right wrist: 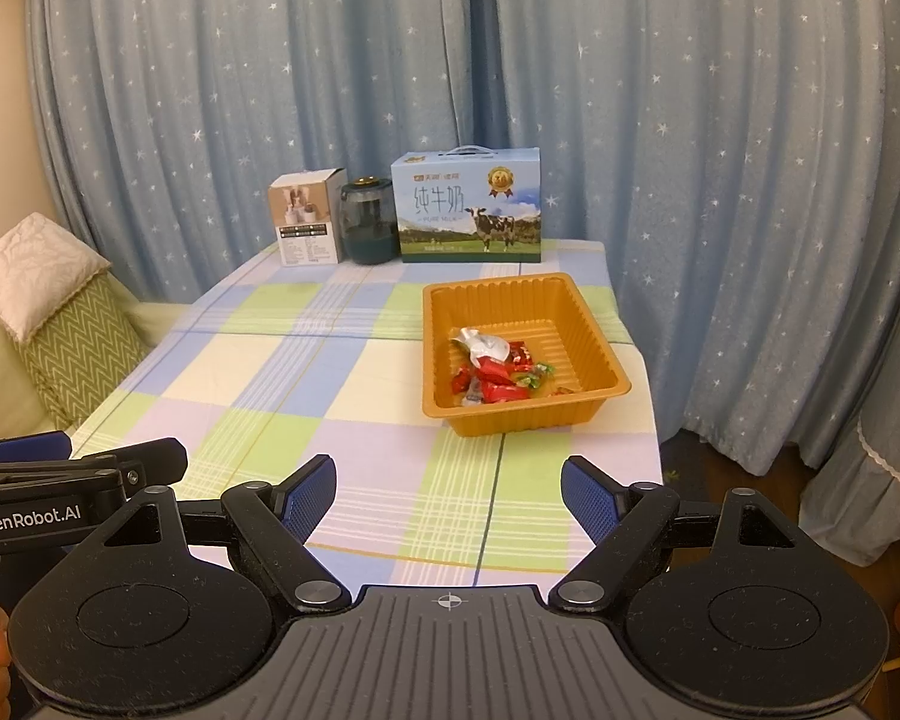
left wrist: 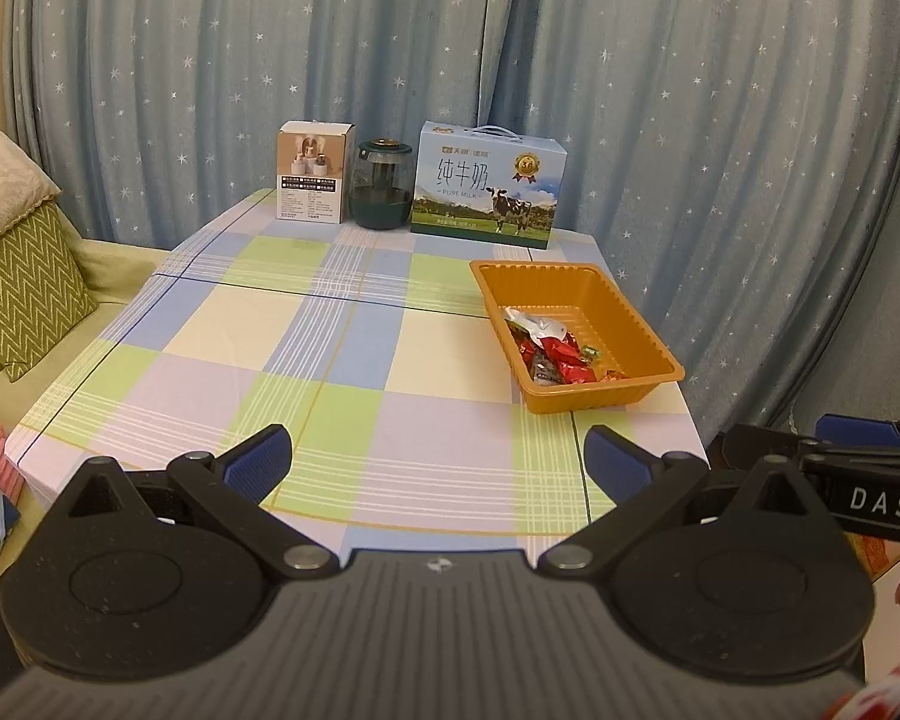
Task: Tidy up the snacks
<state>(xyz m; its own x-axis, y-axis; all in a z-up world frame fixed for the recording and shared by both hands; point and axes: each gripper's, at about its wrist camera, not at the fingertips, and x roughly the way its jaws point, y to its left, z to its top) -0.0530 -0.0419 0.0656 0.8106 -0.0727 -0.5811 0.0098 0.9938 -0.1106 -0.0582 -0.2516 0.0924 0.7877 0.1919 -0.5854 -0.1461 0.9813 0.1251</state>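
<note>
Red-wrapped snacks (right wrist: 491,377) heap in an orange tray (right wrist: 594,354) on the checked worktop (right wrist: 258,372) — both tools (left wrist: 438,468) (right wrist: 448,495) gape wide, empty.

Black grippers, blue ribbed fingers (right wrist: 591,504), silver screws

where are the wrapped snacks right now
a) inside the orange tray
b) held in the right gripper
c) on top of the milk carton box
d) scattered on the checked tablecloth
a: the wrapped snacks lie in a heap on the floor of the orange tray, while the right gripper hangs open and empty over the near end of the table.
</note>
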